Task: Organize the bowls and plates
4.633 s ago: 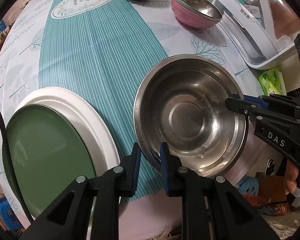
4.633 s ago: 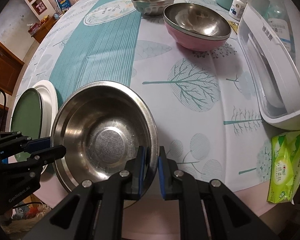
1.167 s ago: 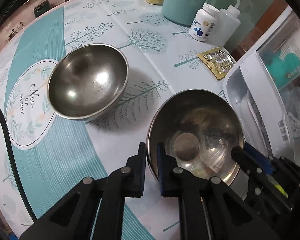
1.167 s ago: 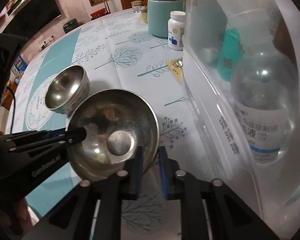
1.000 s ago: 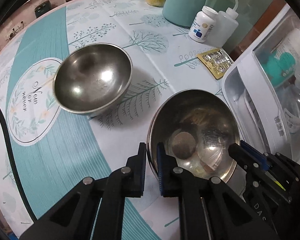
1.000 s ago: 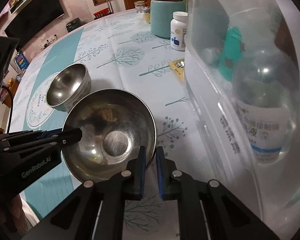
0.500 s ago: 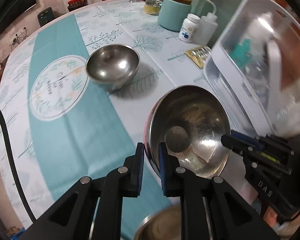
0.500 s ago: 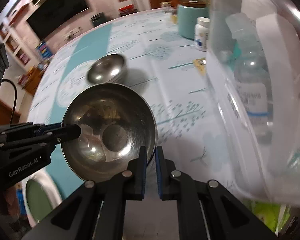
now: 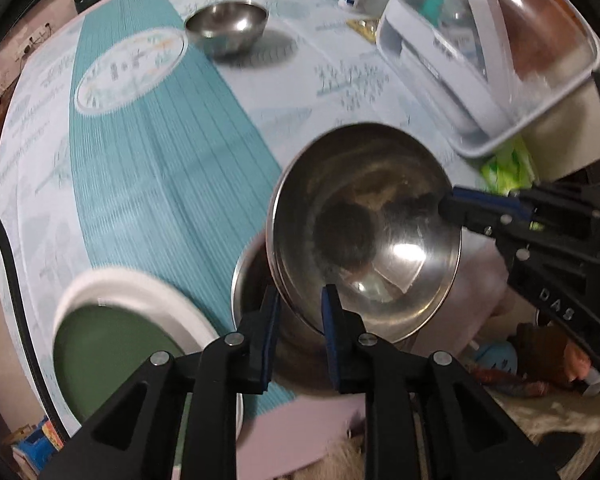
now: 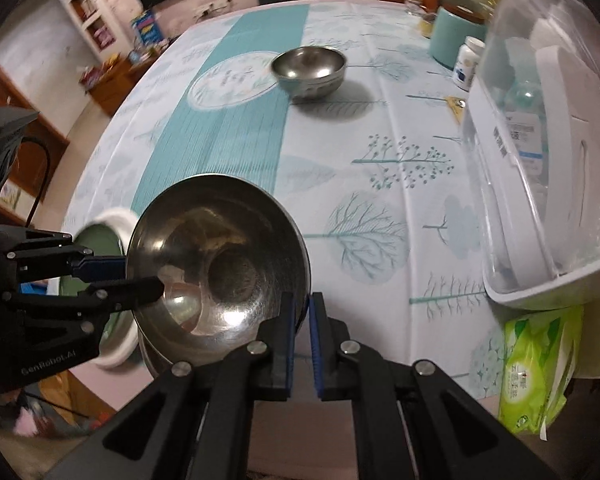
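A steel-lined bowl (image 9: 366, 232) (image 10: 220, 264) is held tilted in the air between both grippers, just over a large steel bowl (image 9: 252, 280) at the table's near edge. My left gripper (image 9: 298, 316) has its jaws wider apart around the near rim; whether the pads still pinch it I cannot tell. My right gripper (image 10: 302, 312) is shut on the opposite rim. A green plate (image 9: 112, 348) lies on a white plate (image 9: 140, 292) to the left. A small steel bowl (image 9: 226, 22) (image 10: 310, 65) stands far back.
A white plastic bin (image 9: 480, 52) (image 10: 540, 160) with bottles stands at the right. A green tissue pack (image 10: 540, 364) lies by the near right edge. A teal canister (image 10: 456, 26) and a pill bottle (image 10: 468, 62) stand at the back.
Both grippers have carried the held bowl back from mid-table to the near edge, over the large steel bowl. The left jaws have spread wider. The plates have come into view.
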`<move>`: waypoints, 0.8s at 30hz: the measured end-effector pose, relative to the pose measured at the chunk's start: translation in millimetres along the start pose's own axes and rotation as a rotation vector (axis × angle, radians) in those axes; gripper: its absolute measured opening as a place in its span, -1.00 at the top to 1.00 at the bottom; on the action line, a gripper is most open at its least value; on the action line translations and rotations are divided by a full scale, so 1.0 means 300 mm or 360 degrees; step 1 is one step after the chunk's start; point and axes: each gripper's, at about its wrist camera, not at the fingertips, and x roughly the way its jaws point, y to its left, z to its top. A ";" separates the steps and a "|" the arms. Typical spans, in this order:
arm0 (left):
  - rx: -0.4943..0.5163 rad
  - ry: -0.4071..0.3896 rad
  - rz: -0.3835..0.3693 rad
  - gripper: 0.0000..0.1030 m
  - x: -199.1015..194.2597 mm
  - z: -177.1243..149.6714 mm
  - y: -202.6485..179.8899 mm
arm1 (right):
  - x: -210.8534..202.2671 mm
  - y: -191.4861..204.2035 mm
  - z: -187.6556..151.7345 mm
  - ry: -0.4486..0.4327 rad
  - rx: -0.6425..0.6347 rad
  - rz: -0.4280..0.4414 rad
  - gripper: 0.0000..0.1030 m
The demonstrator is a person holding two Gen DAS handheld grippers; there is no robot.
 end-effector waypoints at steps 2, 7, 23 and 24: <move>-0.0031 0.0026 -0.0025 0.66 0.011 -0.036 0.002 | 0.000 0.023 -0.020 0.0015 -0.0039 -0.0008 0.87; -0.0097 0.0066 -0.0056 0.66 0.036 -0.090 0.014 | 0.018 0.057 -0.056 0.0063 -0.0115 -0.0023 0.87; -0.0128 0.0094 0.0022 0.21 0.081 -0.111 0.034 | 0.097 0.097 -0.076 0.0163 -0.0177 -0.0033 0.87; -0.0121 0.0081 0.0038 0.17 0.075 -0.110 0.033 | 0.093 0.099 -0.075 0.0150 -0.0184 -0.0055 0.87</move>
